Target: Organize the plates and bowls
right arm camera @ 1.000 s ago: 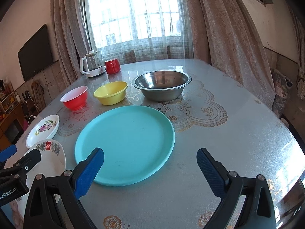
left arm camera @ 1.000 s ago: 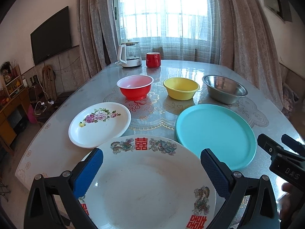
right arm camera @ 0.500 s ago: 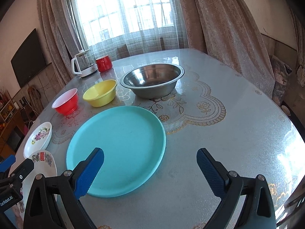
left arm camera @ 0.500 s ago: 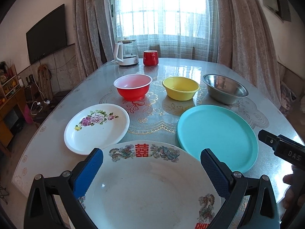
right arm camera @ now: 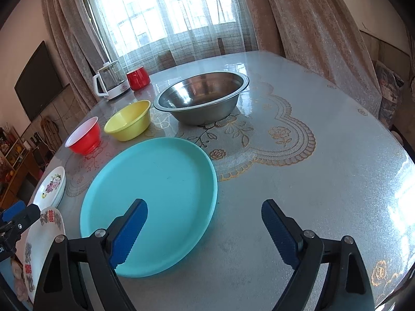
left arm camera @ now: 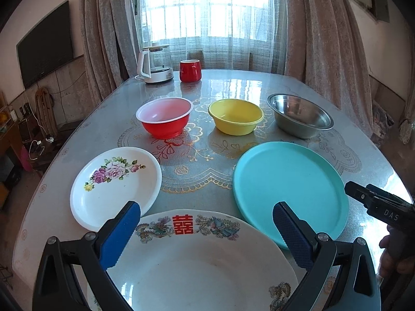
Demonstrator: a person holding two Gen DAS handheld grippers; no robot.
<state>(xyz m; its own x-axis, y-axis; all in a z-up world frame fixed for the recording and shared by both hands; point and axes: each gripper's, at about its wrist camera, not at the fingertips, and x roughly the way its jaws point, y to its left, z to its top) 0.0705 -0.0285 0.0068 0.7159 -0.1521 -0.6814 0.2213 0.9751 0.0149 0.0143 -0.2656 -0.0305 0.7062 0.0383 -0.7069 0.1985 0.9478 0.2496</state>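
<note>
Here's the big white round plate with dragon motifs and red double-happiness characters (left arm camera: 202,267), nearest on the glossy grey table (right arm camera: 298,186), right under the left gripper (left arm camera: 206,235), whose blue-padded jaws stand wide apart above it with nothing clamped. The left wrist view reads that red "囍" clearly on the far rim and again partly at the near edge; the right wrist view catches only a sliver of this plate at its left border. Beside it sits the smaller white oval plate with pink and purple flowers (left arm camera: 116,184), and to the other side the large flat turquoise round plate (right arm camera: 153,204). The right gripper (right arm camera: 205,230) hangs over that turquoise plate's near edge, one jaw above the plate and the other over bare table; its jaws have just been closing a little yet are well apart, nothing between them. Behind, in a row: a red plastic bowl with pale inside (left arm camera: 164,118), a yellow plastic bowl (left arm camera: 236,116), a shiny steel bowl (right arm camera: 202,101). Only the left view shows white "DAS" lettering on the right gripper's black body, with fingers of a hand (left arm camera: 396,256) below. At the far end stand a white-based glass kettle (left arm camera: 155,63) and a red mug (left arm camera: 190,70).
</note>
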